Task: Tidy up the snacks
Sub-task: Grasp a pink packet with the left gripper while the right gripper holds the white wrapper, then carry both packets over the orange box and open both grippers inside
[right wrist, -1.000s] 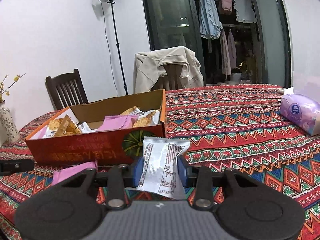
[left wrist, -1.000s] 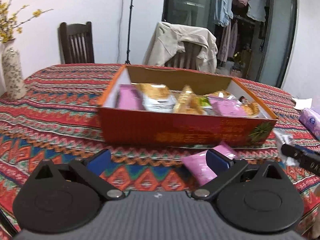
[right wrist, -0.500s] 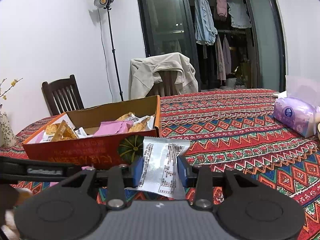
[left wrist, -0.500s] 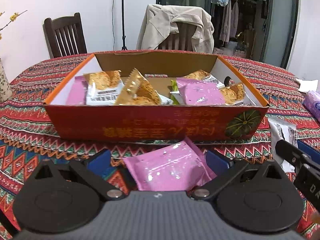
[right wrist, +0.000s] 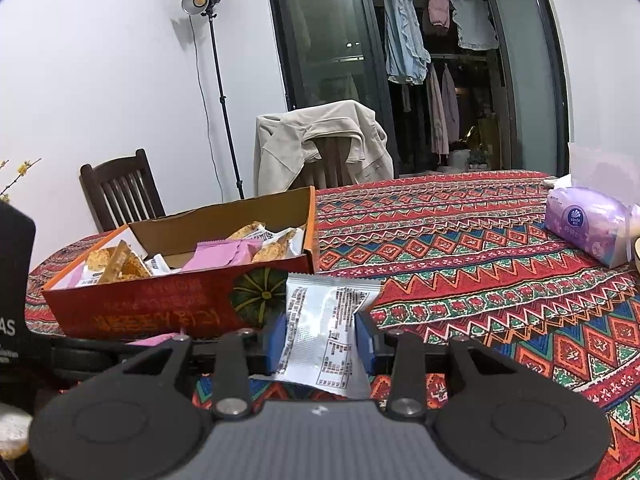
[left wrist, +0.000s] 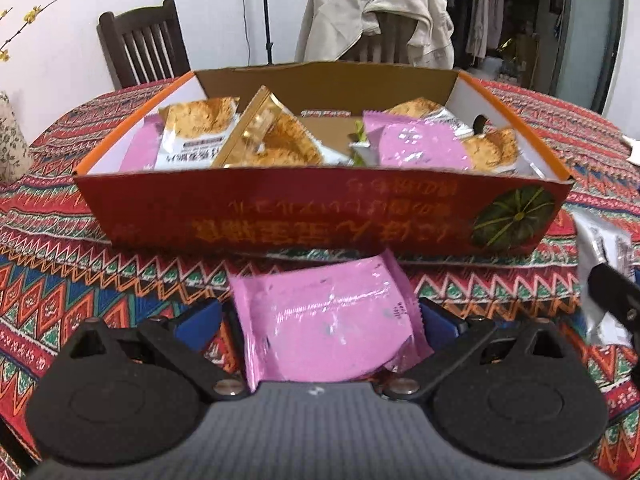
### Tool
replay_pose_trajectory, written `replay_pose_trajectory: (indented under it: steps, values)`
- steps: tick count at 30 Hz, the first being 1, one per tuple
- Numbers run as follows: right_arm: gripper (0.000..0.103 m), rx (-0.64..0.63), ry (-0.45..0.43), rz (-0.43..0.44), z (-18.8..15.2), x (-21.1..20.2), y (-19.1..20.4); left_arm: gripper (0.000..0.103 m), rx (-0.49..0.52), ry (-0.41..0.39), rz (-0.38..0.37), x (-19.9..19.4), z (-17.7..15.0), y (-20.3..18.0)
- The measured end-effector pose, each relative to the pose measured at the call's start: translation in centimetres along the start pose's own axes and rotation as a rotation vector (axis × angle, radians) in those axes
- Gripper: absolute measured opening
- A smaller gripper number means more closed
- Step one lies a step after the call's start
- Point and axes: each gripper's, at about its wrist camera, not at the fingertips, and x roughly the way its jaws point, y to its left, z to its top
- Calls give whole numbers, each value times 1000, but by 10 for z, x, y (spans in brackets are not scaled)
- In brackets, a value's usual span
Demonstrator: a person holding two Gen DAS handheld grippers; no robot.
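- Two packets are in play, one at each gripper, and both sit just short of the orange snack box.
- Left wrist view: the left gripper (left wrist: 318, 322) has its blue fingers (left wrist: 199, 322) spread wide around a pink packet (left wrist: 326, 322) that lies between them on the patterned tablecloth (left wrist: 60, 280). The right finger looks close to the wrapper's edge; the left finger stands apart from it, so nothing is gripped yet as far as I can tell. The snack box (left wrist: 320, 216) lies at 12 o'clock, just beyond the packet, already holding several wrapped snacks. At 3 o'clock a white packet and a dark gripper part show at the frame edge.
- Right wrist view: the right gripper (right wrist: 321, 340) is closed tight on a white packet (right wrist: 324, 332), held upright with its printed back facing the camera. The box (right wrist: 180, 308) lies at 10 o'clock, a tissue pack (right wrist: 588, 228) at 2 o'clock.
- Judged step: collecting loose snacks for the box. Next, the left fingers likely need to close on the pink packet, and the right must lift over the box wall before releasing.
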Motion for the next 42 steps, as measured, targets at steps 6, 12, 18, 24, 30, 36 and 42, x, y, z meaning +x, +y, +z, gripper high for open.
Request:
replay_pose_trajectory:
  steps: [6, 12, 18, 24, 30, 36, 42]
  values:
    - [37, -5, 1, 7, 0, 0, 1, 103, -9, 13, -22, 0, -4, 4]
    - [37, -10, 0, 21, 0, 0, 2, 101, -5, 8, -42, -3, -8, 9]
    - [37, -11, -10, 51, 0, -2, 3, 73, 15, -15, -95, -17, -12, 15]
    - [37, -11, 5, 47, -1, 0, 3, 72, 1, -34, -124, -27, -19, 32]
    - [37, -30, 3, 51, -2, 1, 7, 72, -2, -73, -162, -42, -16, 47]
    - [37, -98, -27, 79, -1, -5, 20, 72, 43, -166, -186, -65, -13, 62]
    - [37, -136, -60, 86, 12, -16, 36, 72, 67, -245, -216, -82, -1, 68]
